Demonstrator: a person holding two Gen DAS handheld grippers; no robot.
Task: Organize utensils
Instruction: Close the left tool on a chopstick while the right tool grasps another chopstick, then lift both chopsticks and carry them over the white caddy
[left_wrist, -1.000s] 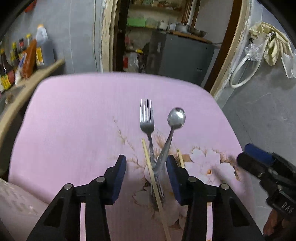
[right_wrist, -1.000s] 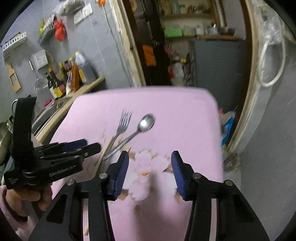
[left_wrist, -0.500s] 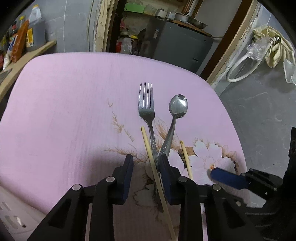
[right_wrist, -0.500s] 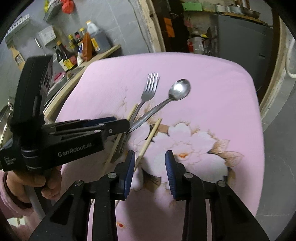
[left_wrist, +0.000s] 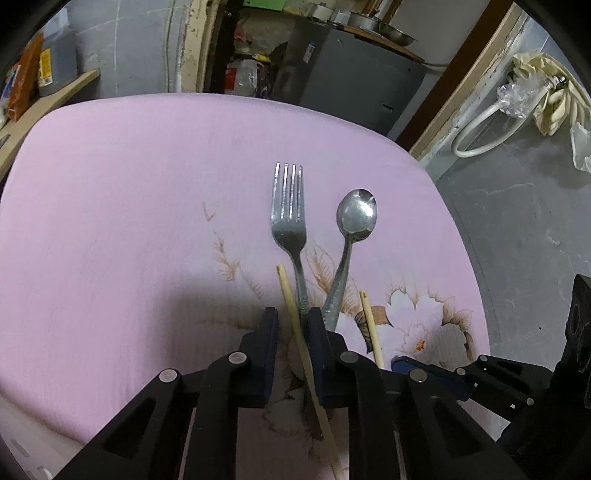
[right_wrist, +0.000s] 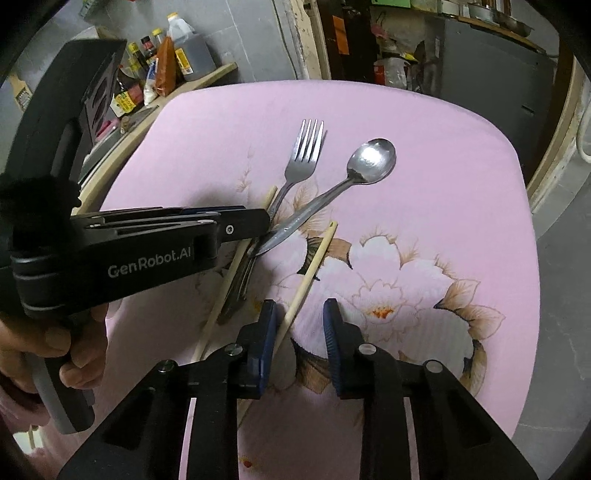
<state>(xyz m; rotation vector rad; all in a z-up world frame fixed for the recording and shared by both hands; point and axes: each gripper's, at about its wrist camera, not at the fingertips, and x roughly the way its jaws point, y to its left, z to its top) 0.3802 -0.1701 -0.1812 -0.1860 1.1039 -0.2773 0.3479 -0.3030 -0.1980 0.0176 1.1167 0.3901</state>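
Note:
A steel fork (left_wrist: 288, 225) (right_wrist: 303, 162) and a steel spoon (left_wrist: 356, 218) (right_wrist: 369, 162) lie on the pink flowered tablecloth (left_wrist: 129, 221), handles crossing. Two pale wooden chopsticks lie beside them. My left gripper (left_wrist: 292, 321) is narrowly open around the left chopstick (left_wrist: 291, 314) and the fork handle; its side shows in the right wrist view (right_wrist: 251, 225). My right gripper (right_wrist: 299, 317) is open, with the right chopstick (right_wrist: 314, 266) (left_wrist: 369, 325) running between its jaws close to the left pad (right_wrist: 266, 325).
Bottles and a jug (right_wrist: 184, 48) stand on a wooden shelf at the left. A grey cabinet (left_wrist: 354, 74) stands behind the table. A white hose and rags (left_wrist: 517, 96) hang on the right wall. The table edge drops off at the right (right_wrist: 532, 221).
Both grippers have moved forward and down toward the utensils and narrowed. The left jaws now flank the left chopstick and fork handle; the right jaws now flank the right chopstick.

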